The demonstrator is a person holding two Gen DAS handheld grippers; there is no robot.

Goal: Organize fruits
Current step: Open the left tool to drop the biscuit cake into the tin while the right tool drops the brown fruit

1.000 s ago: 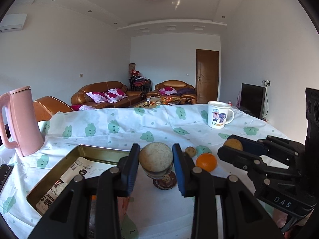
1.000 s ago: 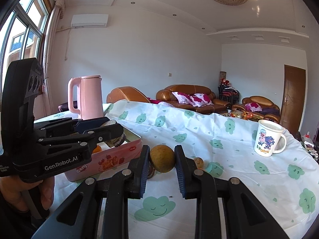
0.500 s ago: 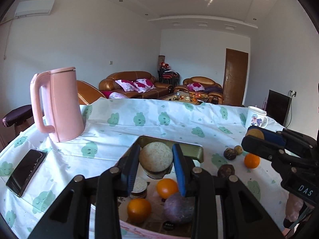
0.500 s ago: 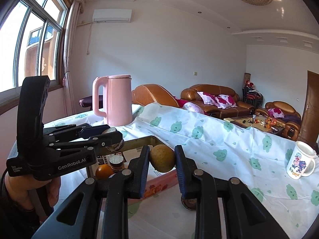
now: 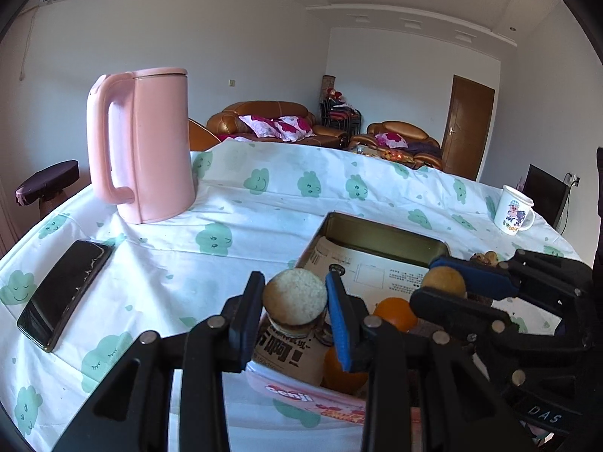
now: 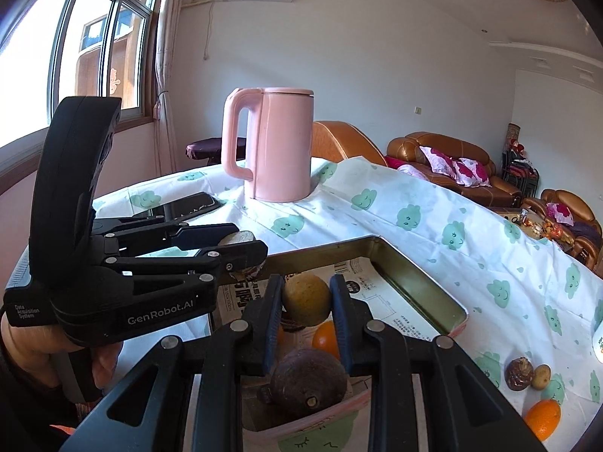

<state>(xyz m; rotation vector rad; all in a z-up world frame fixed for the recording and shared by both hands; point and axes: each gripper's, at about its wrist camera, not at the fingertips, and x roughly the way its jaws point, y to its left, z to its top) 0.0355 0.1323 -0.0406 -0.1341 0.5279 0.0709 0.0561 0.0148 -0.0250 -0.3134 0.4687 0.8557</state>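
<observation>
Right wrist: right gripper (image 6: 307, 303) pinches a yellow-brown fruit (image 6: 307, 298) above the tin (image 6: 422, 273); left gripper (image 5: 295, 299) clamps a halved fruit (image 5: 295, 297). Three pieces inside, three (beside the tin) on the tablecloth (image 6: 433, 218).

The table (image 5: 264, 233) carries kettle (image 5: 143, 147), phone (image 5: 64, 293), tin (image 5: 380, 233), mug (image 5: 513, 214).

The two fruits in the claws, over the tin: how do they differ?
The left claw holds a cut fruit with its flat, pale, grainy face toward the camera and a dark rind behind; the right claw holds a whole round fruit with smooth yellow-brown skin. The cut fruit looks squat, the whole one ball-shaped. Both are pinched between blue pads above the tin lined with newspaper.
</observation>
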